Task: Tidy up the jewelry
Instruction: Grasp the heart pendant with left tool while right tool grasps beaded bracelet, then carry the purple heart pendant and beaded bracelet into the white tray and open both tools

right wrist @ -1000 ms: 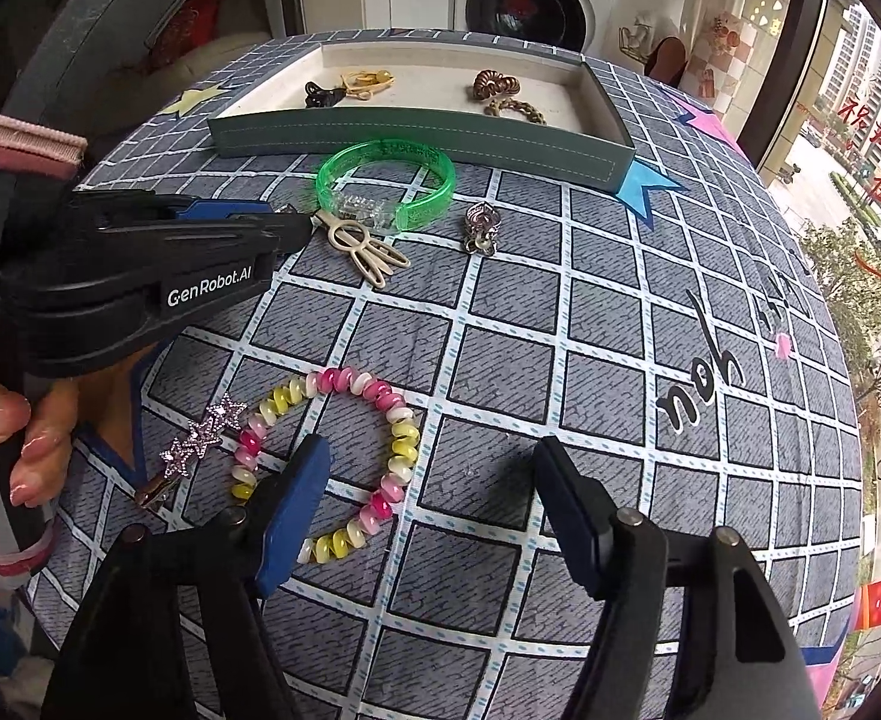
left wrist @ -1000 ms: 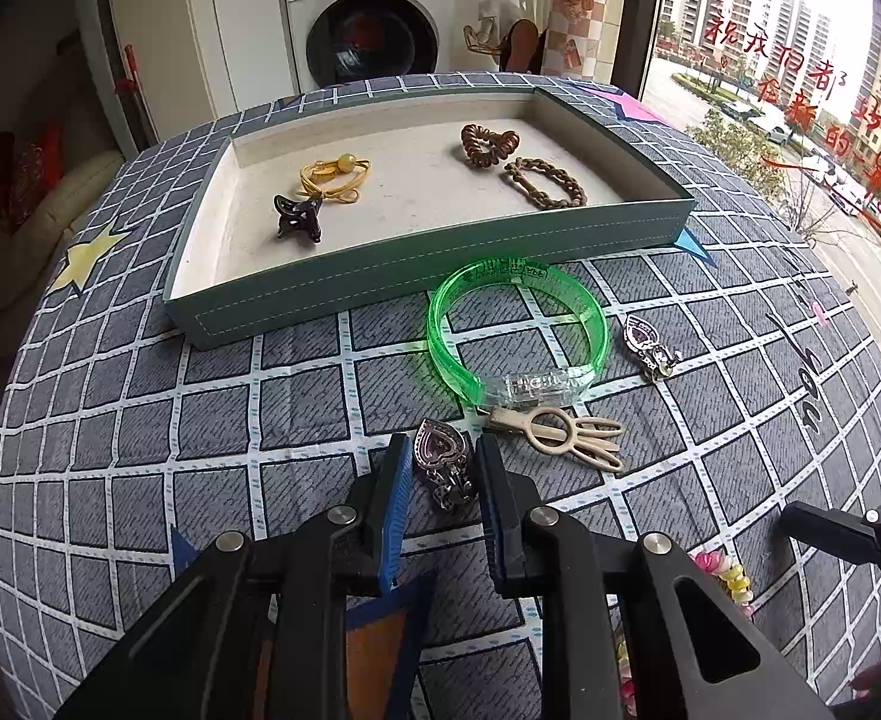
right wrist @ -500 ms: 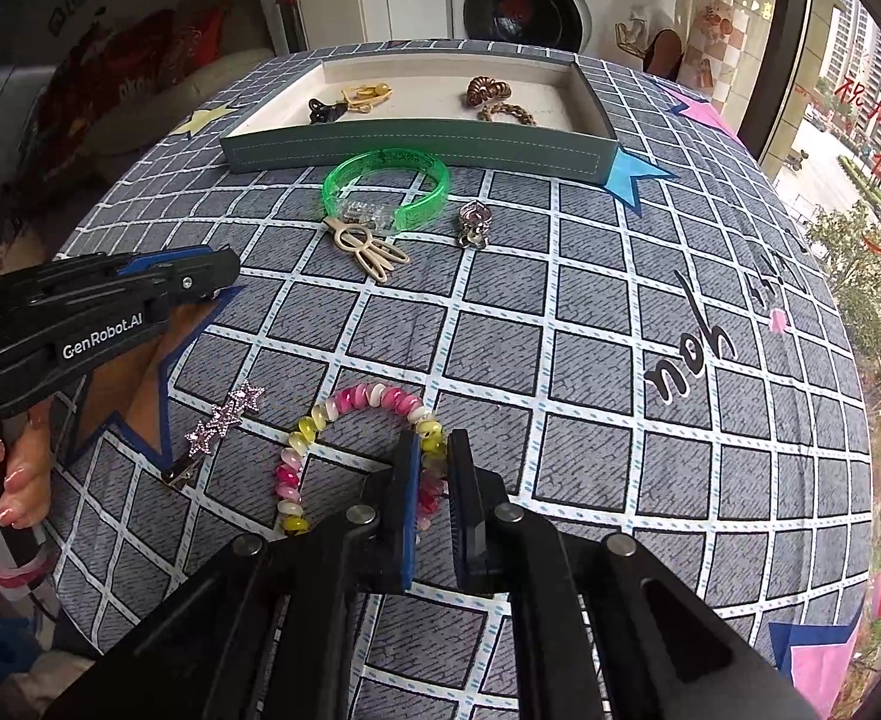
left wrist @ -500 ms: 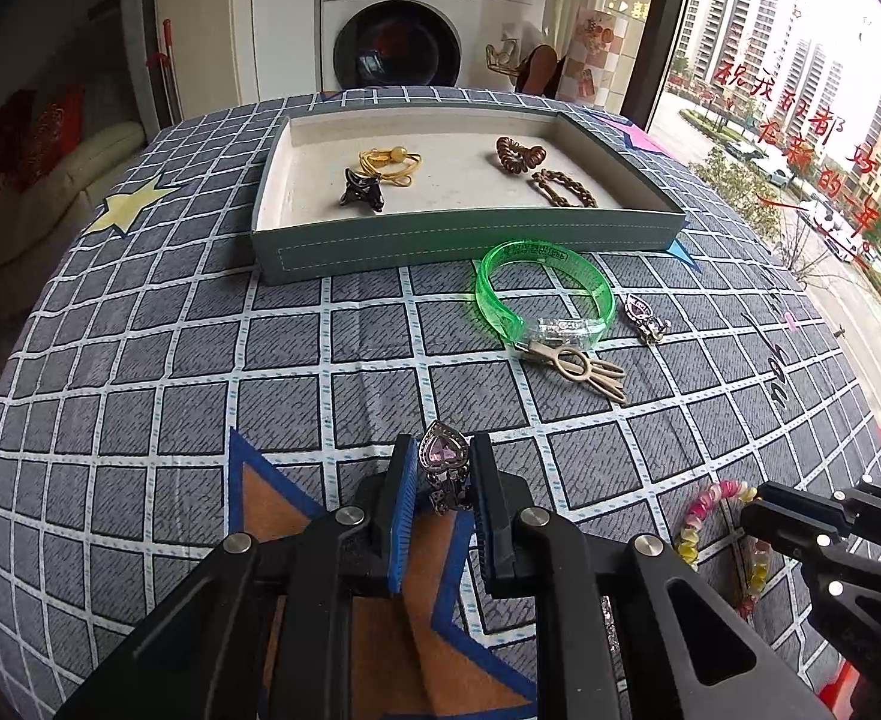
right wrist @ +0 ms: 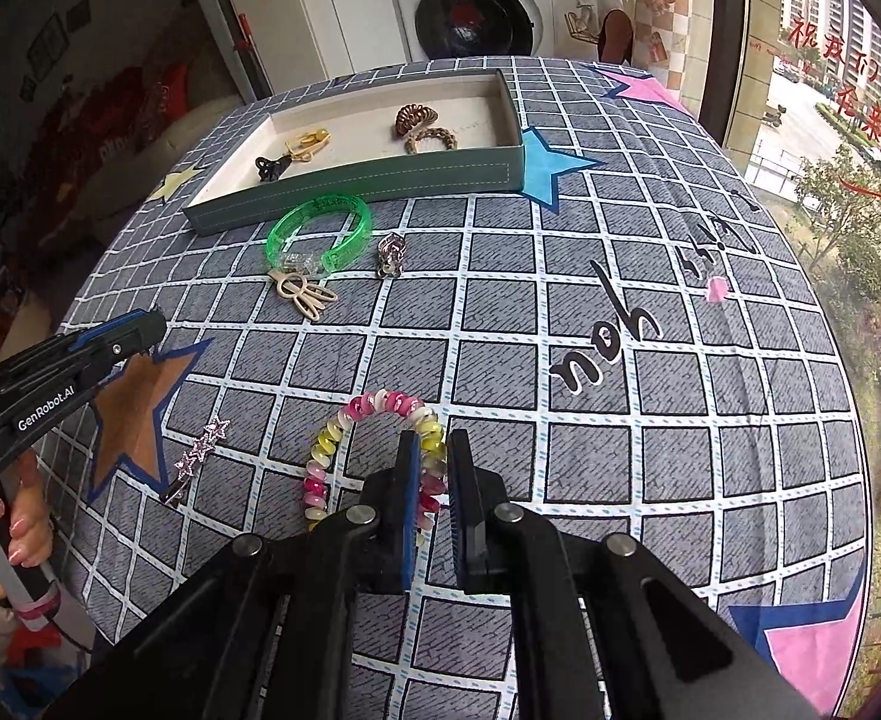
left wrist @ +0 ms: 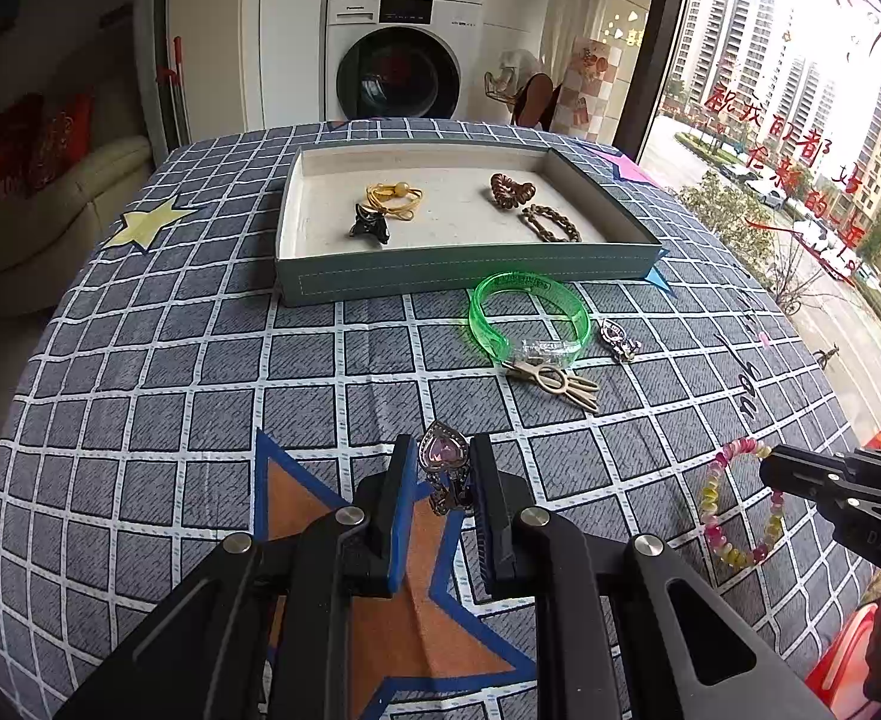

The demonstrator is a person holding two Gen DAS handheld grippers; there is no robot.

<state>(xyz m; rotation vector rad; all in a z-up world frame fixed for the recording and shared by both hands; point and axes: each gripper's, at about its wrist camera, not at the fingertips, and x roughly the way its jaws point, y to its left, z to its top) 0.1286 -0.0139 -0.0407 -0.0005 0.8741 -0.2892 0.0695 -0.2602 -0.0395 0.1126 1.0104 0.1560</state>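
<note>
Both my grippers loaded, above the desk (left wrist: pixel 140 360).
My left gripper (left wrist: pixel 440 483) fingers clamp the heart pendant (left wrist: pixel 444 456); my right gripper (right wrist: pixel 434 474) fingers clamp the beaded bracelet (right wrist: pixel 380 405), its far loop touching the cloth.

left hand-held gripper (left wrist: pixel 443 474) clamped tight; right hand-held gripper (right wrist: pixel 434 468) likewise, both low.

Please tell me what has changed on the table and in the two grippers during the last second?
The left gripper closed on the heart brooch and lifted it off the cloth, drawing back from the tray. The right gripper closed on the beaded bracelet. The green bangle, beige clip and the tray's pieces stayed put.
</note>
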